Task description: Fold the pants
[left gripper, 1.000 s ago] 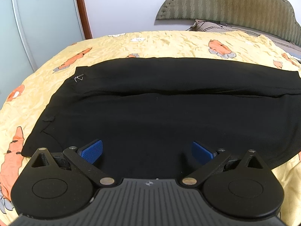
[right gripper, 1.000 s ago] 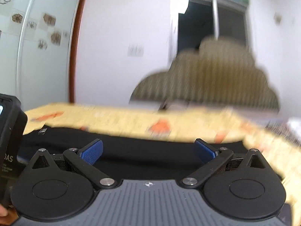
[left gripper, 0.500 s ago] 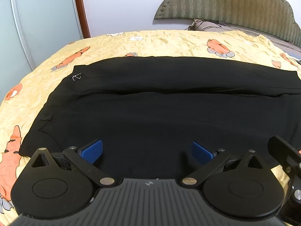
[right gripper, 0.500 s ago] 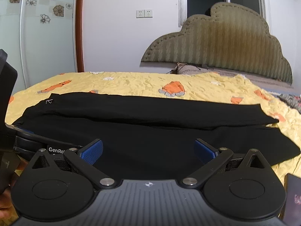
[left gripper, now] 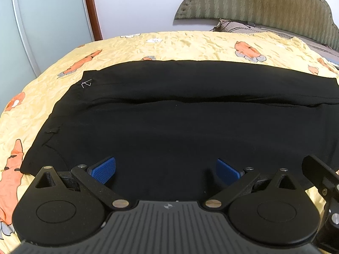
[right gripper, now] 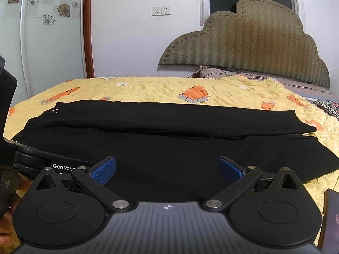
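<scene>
The bed [left gripper: 190, 42], under a yellow sheet with orange prints, fills both views; its padded headboard [right gripper: 254, 42] stands against the far wall. On the sheet lie the black pants [left gripper: 180, 127], spread flat lengthwise from left to right. The waist end is at the left, marked by a small white logo [left gripper: 86, 83]; the leg ends [right gripper: 307, 141] lie at the right.

Progress, as I judge it: no fold is made yet. The two legs lie side by side, the far leg slightly overlapping the near one along a long seam line that runs left to right. The cloth looks smoothed and ready. All folding remains: I expect one leg over the other first, then the length doubled over.

Position: my left gripper [left gripper: 166, 170] hovers over the near edge of the pants, toward the waist half. Its two blue pads [left gripper: 103, 169] stand wide apart with only cloth showing between them, so it holds nothing. Whether the pads touch the fabric I cannot tell.

My right gripper [right gripper: 167, 169] sits lower and nearer, over the near leg's edge, aimed across the pants toward the headboard. It is spread equally wide and empty. The left gripper's body shows at the left of the right wrist view, just beside mine.

A dark phone-like object [right gripper: 330, 216] lies on the sheet at near right, apart from the pants.
</scene>
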{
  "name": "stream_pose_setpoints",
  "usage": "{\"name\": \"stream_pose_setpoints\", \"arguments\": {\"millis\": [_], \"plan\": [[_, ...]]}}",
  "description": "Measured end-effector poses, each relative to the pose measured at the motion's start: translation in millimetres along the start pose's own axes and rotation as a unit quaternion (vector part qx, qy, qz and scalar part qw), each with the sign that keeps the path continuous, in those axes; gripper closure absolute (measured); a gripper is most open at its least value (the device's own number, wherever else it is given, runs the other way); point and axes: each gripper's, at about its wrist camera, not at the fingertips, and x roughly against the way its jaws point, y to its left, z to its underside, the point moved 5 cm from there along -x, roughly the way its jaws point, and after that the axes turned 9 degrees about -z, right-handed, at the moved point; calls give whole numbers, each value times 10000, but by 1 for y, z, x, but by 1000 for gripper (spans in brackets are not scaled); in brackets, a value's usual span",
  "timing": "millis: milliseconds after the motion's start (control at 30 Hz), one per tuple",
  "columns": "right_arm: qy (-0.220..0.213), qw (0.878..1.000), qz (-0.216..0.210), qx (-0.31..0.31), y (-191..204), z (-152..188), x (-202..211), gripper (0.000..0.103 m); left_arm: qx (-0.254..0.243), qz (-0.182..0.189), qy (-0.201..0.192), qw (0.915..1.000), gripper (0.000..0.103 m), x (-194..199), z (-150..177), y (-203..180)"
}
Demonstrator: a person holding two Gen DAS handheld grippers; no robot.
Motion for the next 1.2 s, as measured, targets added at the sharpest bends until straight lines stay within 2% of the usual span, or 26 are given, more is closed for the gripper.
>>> {"name": "stream_pose_setpoints", "arguments": {"millis": [1200], "plan": [[12, 10000, 10, 6, -1, -2, -1, 0, -51, -113, -79, 9999, 1, -3, -5, 8]]}}
